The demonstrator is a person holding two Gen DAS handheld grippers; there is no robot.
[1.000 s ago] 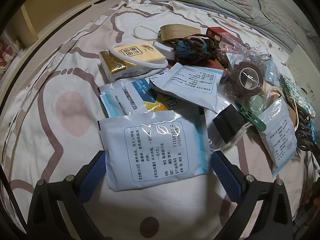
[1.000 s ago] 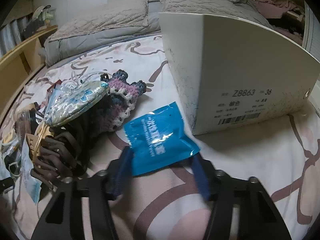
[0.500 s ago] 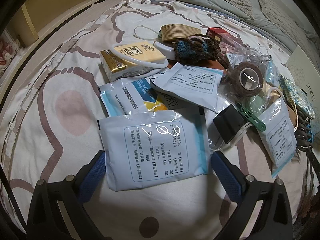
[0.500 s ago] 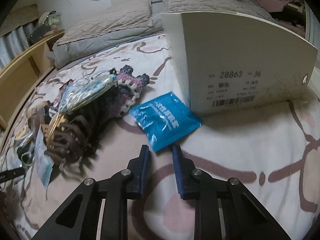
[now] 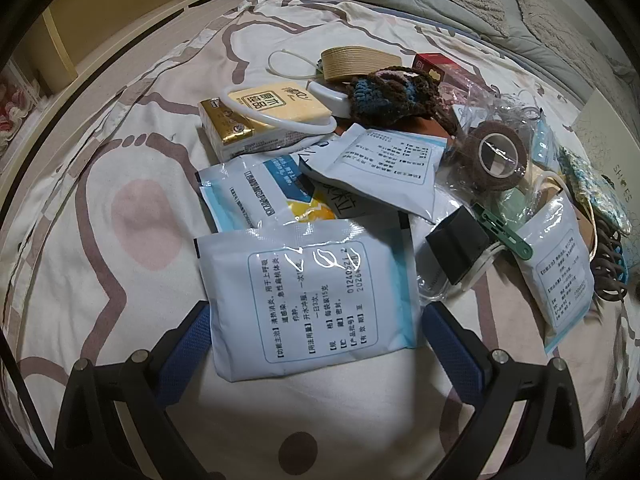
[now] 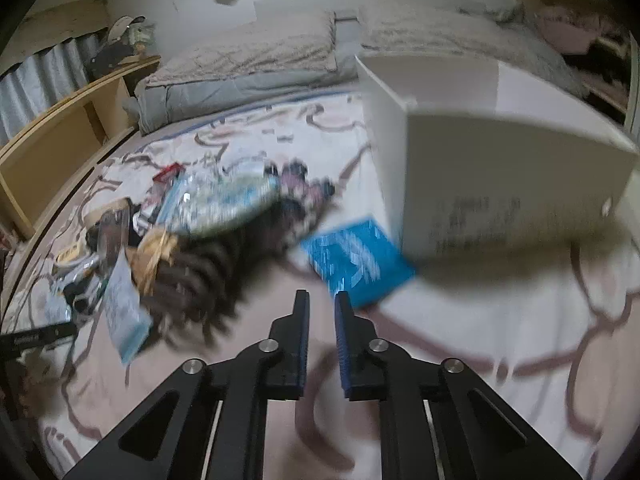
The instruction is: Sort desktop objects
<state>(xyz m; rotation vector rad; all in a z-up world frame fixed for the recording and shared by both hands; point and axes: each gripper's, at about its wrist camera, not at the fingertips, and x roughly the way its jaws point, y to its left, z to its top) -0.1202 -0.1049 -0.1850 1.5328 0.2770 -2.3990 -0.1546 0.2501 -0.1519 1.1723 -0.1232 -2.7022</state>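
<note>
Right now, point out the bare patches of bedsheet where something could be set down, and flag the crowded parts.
Bare sheet lies left of the white printed sachet, around the pink blotch on the patterned bedsheet. More bare sheet lies in front of the white cardboard shoebox, right of the blue foil packet. It is crowded from the yellow tissue pack across to the brown tape roll.

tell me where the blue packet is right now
In the right wrist view the blue packet lies flat on the bedsheet, just ahead of the right gripper, against the white shoebox.
</note>
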